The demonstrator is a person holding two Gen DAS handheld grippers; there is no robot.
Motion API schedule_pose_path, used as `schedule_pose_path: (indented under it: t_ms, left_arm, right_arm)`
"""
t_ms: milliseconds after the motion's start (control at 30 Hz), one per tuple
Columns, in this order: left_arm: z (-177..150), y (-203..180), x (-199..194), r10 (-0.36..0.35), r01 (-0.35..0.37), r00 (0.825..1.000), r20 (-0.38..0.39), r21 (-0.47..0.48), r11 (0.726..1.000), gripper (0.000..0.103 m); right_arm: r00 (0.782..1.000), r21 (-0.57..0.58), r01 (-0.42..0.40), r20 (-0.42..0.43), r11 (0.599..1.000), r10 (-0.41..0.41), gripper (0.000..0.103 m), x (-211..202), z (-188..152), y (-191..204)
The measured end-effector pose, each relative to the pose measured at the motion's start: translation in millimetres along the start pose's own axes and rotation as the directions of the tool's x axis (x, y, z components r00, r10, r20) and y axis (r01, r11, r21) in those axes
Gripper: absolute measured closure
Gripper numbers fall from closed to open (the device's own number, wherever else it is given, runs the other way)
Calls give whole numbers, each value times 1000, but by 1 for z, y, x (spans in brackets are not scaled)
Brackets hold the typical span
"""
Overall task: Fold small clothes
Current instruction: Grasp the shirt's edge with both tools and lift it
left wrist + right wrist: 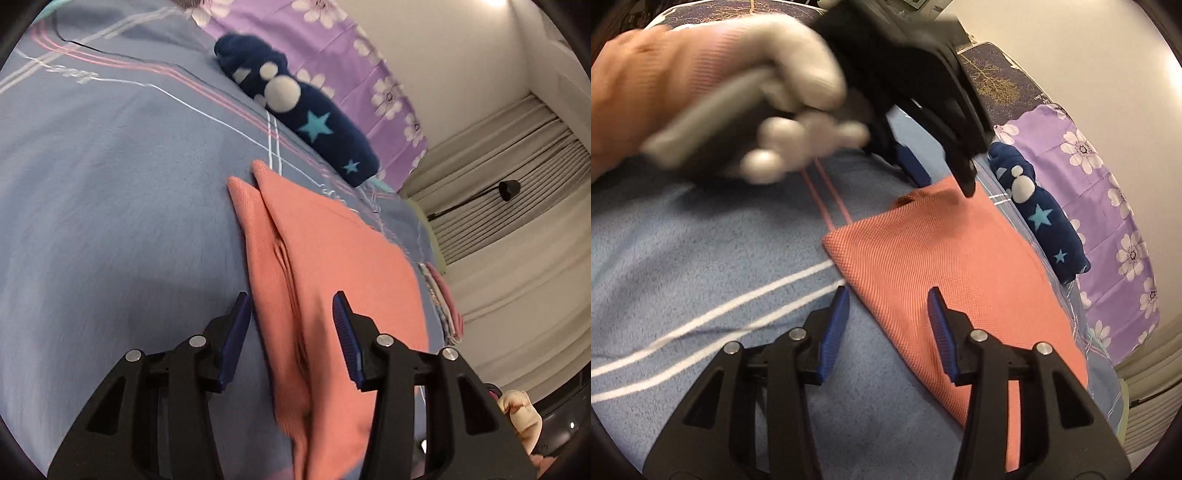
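A salmon-pink garment (332, 266) lies folded on the blue bedspread (110, 184). It also shows in the right wrist view (934, 258). My left gripper (291, 314) is open and empty, its jaws low over the garment's near left edge, with creases between them. In the right wrist view the left gripper (945, 181) hangs over the garment's far end, held by a gloved hand (757, 92). My right gripper (888, 306) is open and empty above the garment's near left edge.
A navy garment with white dots and teal stars (295, 110) lies bundled beyond the pink one, also seen in the right wrist view (1041, 218). A purple floral sheet (1108, 192) borders it. Folded clothes (443, 306) sit at the bed's edge by a curtain (517, 258).
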State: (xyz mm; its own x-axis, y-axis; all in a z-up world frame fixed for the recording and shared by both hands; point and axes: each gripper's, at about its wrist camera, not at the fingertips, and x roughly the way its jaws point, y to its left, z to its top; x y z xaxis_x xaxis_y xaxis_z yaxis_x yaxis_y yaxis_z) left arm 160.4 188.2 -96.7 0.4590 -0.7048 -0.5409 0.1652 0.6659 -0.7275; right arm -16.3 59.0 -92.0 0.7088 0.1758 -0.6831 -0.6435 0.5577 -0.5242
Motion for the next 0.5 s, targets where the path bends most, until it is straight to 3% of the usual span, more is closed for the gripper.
schedule_pose_path:
  t_ms: [100,167,233,333,467,500]
  left_arm:
    - [17,1,19,-55,55,998,-13,-4,998,56]
    - [28,-1,33,-53,53,999,-14,8,999,57]
    - [34,-2,44,-24,25,999,-20,23,999,75]
    - [38,7,51,-45,45,998,-33,-10,999,86]
    - [40,6,52,-58,57,998,-36,-17,998,89]
    - [40,3,53,-48,48,998,-35,-11,999,89]
  right_arm:
    - [1000,-20,17,6,1000,-17,58,6,1,4]
    - [999,-36,36,15,999,-35,58,13,8,6]
    - [999,-45,49,26,998,-48,58,23,16,7]
    - [997,-43,74,39,996,-72,61,35,24,5]
    - [994,-70,96,59,993,-92,75,44,29,10]
    - [994,-79,97,63,992,-93,83,45,30,12]
